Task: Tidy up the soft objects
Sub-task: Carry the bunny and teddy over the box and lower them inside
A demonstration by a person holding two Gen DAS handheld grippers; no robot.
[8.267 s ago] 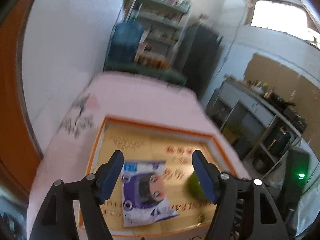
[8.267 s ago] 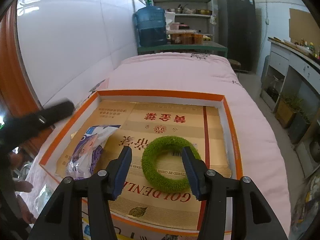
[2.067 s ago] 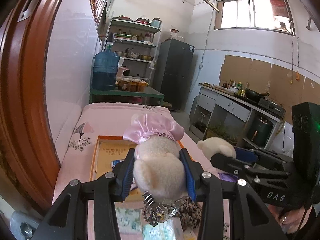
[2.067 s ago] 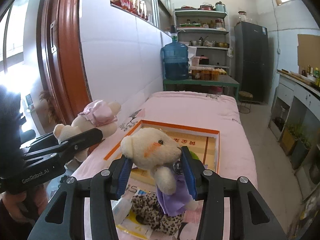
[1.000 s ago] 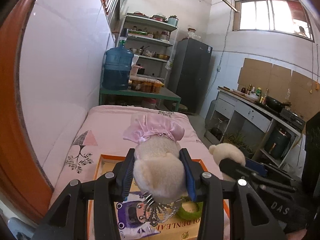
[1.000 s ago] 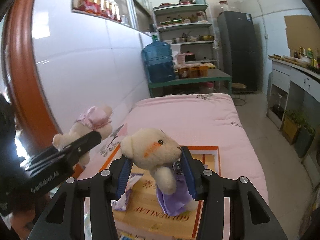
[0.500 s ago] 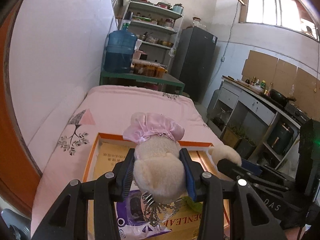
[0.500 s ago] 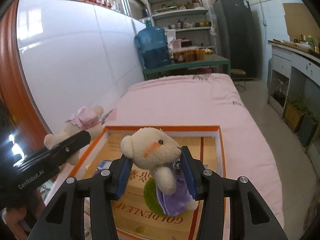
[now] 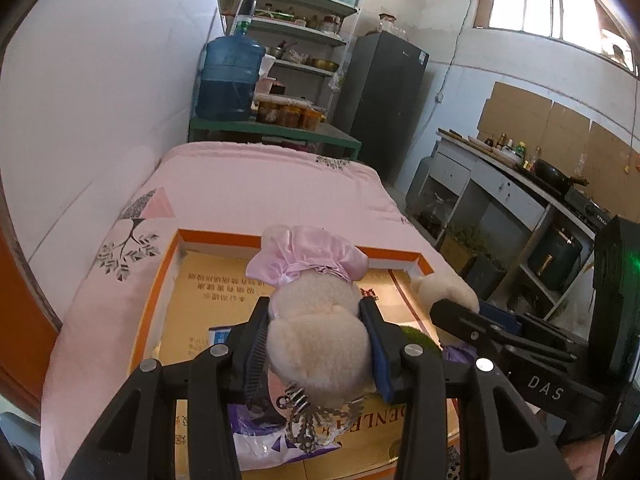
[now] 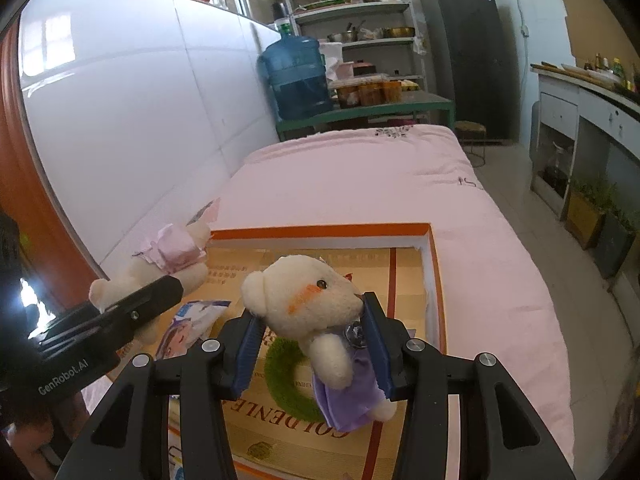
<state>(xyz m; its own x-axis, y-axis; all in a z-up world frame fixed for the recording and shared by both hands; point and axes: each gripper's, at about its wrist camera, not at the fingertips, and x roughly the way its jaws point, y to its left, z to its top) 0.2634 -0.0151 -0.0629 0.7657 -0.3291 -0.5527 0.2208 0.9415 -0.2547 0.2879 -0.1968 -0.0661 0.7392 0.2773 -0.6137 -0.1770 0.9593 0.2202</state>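
Observation:
My left gripper is shut on a cream teddy bear in a pink dress, held above the orange-rimmed cardboard box. That bear also shows in the right wrist view. My right gripper is shut on a cream teddy bear in a purple dress, held over the box. Its head shows in the left wrist view. In the box lie a green fuzzy ring and a purple-and-white plastic packet.
The box sits on a pink bed cover along a white wall. A green table with a blue water jug, shelves and a dark fridge stand beyond. A counter runs along the right.
Both grippers have carried their bears forward and lower, from behind the box's near edge to over the box. Both grips are unchanged.

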